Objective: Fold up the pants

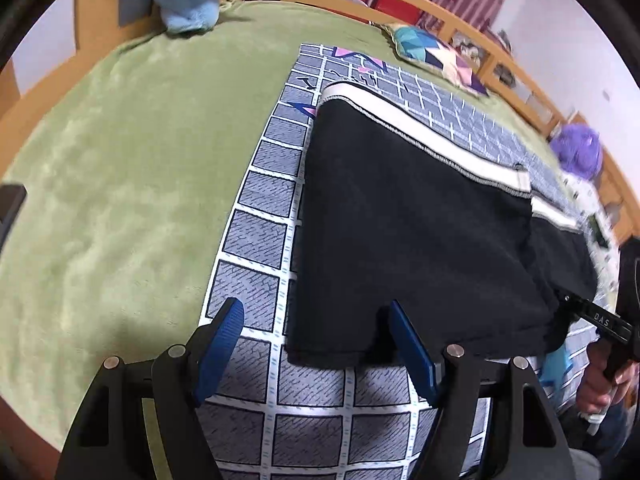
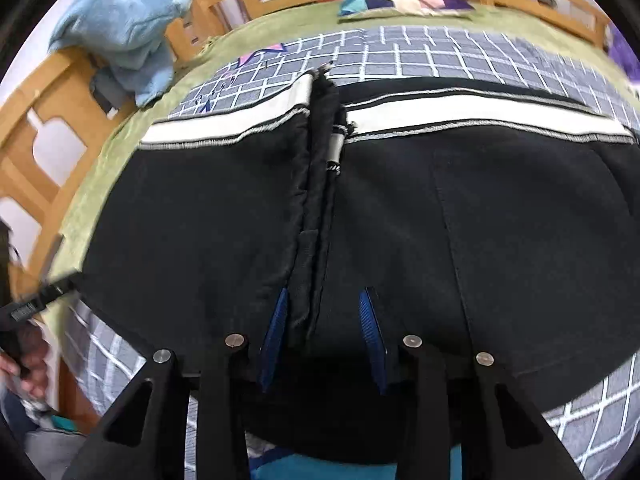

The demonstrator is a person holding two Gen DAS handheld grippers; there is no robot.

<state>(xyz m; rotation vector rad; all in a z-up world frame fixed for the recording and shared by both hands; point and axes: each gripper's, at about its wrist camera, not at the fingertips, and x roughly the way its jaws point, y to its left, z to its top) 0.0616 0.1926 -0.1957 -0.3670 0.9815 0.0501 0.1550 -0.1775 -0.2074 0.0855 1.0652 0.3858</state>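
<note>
gaping left gripper [image 1: 312,328] hovers; right gripper [image 2: 324,320] straddles pants [image 2: 360,208].

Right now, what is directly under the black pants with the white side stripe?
The black pants with the white side stripe lie on a grey grid-patterned sheet, which rests on a green fleece blanket. Whatever lies beneath the pants' middle is covered.

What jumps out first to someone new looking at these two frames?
The black pants with a white side stripe, spread over a grey grid-patterned sheet on a green blanket. The left gripper hovers open at their near edge; the right gripper straddles a bunched fold mid-garment. A blue plush toy is draped on the wooden bed frame.
</note>
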